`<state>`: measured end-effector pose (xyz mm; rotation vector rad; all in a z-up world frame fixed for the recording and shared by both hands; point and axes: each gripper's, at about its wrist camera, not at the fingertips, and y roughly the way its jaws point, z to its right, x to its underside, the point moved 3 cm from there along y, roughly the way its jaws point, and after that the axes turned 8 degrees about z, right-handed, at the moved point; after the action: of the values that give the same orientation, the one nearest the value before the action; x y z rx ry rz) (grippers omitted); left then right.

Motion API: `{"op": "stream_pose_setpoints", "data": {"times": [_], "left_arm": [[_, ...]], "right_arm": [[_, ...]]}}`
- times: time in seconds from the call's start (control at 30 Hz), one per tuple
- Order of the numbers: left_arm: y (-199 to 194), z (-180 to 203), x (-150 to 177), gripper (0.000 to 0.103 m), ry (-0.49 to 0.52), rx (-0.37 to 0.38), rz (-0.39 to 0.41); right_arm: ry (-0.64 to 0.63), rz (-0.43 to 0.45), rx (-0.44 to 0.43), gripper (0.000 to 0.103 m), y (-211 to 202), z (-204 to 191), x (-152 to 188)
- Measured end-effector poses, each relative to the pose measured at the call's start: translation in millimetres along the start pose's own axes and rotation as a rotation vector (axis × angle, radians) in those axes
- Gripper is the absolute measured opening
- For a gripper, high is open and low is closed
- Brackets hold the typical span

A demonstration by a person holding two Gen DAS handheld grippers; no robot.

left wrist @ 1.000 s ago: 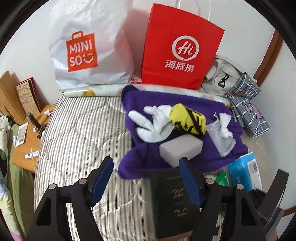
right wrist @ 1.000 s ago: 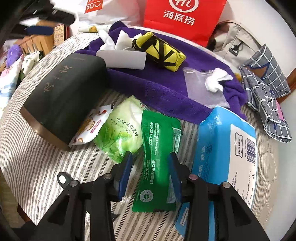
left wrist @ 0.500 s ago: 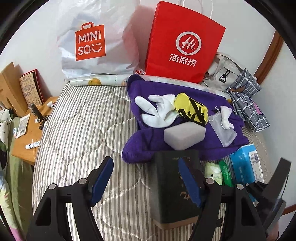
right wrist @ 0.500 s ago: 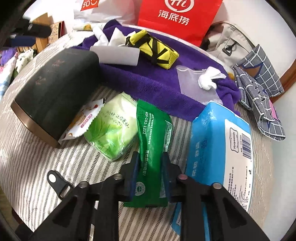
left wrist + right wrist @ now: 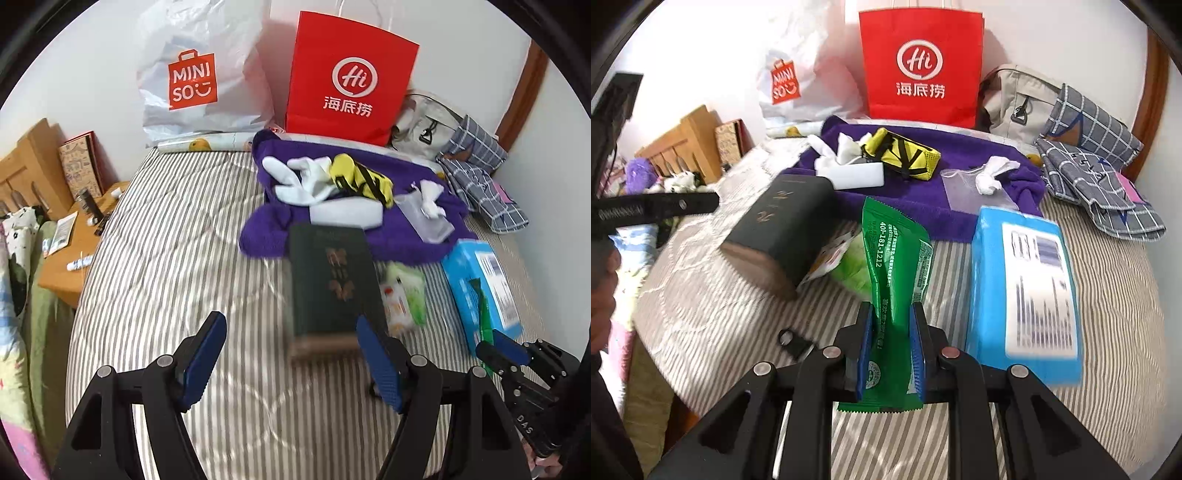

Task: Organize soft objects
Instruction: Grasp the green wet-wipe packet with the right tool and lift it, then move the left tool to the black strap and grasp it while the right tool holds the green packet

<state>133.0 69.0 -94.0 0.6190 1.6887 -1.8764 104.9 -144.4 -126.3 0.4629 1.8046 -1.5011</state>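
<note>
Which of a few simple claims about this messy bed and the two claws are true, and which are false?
1. The right claw grips a green packet. True.
2. The left claw holds the dark book. False: it is open and holds nothing.
3. The yellow pouch lies on the purple towel. True.
4. The red paper bag lies flat on the bed. False: it stands upright by the wall.
5. The blue pack sits to the right of the green packet. True.
</note>
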Motion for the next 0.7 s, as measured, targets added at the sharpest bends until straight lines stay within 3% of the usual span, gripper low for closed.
{"op": "stream_pose_setpoints", "data": {"times": [0.4, 0.7], "left_arm": [[6, 41, 79, 0.071, -0.002, -0.008, -0.083], [33, 85, 99, 0.071, -0.001, 0.064, -0.133]], "right_arm": [[-0.001, 0.026, -0.007, 0.019, -42, 18, 66], [0.017, -0.002, 0.018, 0.020, -39, 52, 97]]}}
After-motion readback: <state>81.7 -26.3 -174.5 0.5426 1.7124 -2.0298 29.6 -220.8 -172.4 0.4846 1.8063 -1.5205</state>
